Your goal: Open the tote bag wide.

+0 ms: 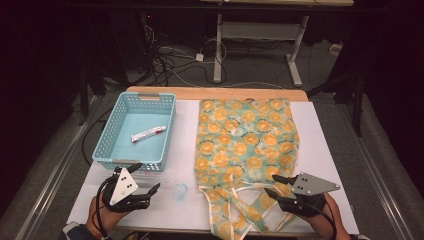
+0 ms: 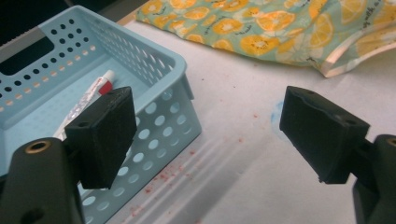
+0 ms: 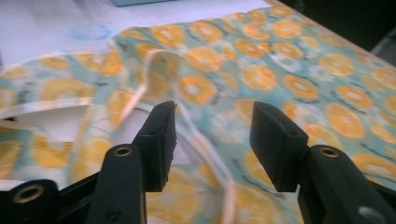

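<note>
Now, from the high view, the orange-print garment [image 1: 246,145] lies spread on the white table [image 1: 165,205], its long axis running away from me toward the far edge, with the straps and open lower end nearest my side. My right gripper [image 1: 278,186] sits at that near end, just over the strap area, so this is plainly the nearer hand to the cloth; my left gripper [image 1: 146,178] rests well apart from it, by the near wall of the blue basket [image 1: 111,131], which holds a white tube [image 1: 148,133]. From the left gripper view, my jaws stand wide open with nothing between them, bare table below, the basket [image 2: 159,70] to one side and the garment [image 2: 261,32] farther off ahead. From the right gripper view, my jaws are parted about halfway and hover low over the garment [image 3: 289,79]; a pale strap edge [image 3: 201,135] runs up between them, but the pads do not press on it, so I hold nothing yet. I judge the next move to be a short drop and close with the right gripper onto that strap or hem directly ahead and below.
</note>
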`<move>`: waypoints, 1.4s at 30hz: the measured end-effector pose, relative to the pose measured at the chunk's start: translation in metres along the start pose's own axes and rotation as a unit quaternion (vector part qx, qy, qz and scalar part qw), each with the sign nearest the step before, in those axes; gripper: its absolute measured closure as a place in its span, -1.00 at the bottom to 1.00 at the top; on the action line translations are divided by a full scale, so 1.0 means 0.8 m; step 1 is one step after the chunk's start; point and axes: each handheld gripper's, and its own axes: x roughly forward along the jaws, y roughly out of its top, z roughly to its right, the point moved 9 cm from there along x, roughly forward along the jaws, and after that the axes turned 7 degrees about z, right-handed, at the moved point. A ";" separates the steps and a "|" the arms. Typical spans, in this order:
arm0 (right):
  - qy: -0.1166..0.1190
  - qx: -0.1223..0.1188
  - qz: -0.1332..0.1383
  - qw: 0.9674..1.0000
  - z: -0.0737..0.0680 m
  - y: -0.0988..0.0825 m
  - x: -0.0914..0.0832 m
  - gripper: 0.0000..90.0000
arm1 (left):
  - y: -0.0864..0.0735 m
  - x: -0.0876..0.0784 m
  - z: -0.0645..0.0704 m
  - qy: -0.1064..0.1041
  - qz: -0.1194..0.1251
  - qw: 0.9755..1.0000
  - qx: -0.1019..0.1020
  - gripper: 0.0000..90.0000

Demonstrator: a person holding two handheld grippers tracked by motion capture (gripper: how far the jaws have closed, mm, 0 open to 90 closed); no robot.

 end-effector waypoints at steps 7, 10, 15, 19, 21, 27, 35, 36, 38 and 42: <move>0.059 -0.017 -0.028 0.998 -0.042 0.003 0.017 0.22 | -0.003 0.003 0.004 -0.002 -0.009 1.000 0.009 -0.59; 0.084 -0.027 -0.049 0.995 -0.062 -0.002 0.029 0.16 | -0.003 0.004 0.005 -0.001 -0.010 1.000 0.013 -0.59; 0.115 -0.051 -0.104 0.987 -0.082 -0.025 0.049 0.06 | -0.004 0.005 0.008 -0.005 -0.010 1.000 0.018 -0.59; 0.111 -0.063 -0.127 0.984 -0.080 -0.037 0.061 0.19 | -0.004 0.006 0.010 -0.006 -0.011 0.999 0.030 -0.59; 0.108 -0.061 -0.129 0.984 -0.079 -0.038 0.063 0.26 | -0.004 0.006 0.010 -0.008 -0.010 0.999 0.030 -0.59; 0.103 -0.047 -0.130 0.985 -0.076 -0.039 0.075 0.73 | -0.006 0.008 0.011 -0.008 -0.014 0.999 0.032 -0.59; 0.095 -0.038 -0.101 0.990 -0.081 -0.015 0.086 0.97 | -0.006 0.010 0.010 -0.006 -0.016 0.999 0.033 -0.59; 0.097 -0.039 -0.095 0.990 -0.084 -0.009 0.089 0.98 | -0.006 0.010 0.010 -0.006 -0.017 0.999 0.034 -0.59; 0.096 -0.045 -0.089 0.990 -0.090 0.000 0.095 0.98 | -0.006 0.010 0.011 -0.007 -0.018 0.999 0.035 -0.59; 0.104 -0.056 -0.072 0.990 -0.101 0.020 0.107 0.98 | -0.006 0.010 0.010 -0.007 -0.017 0.999 0.035 -0.59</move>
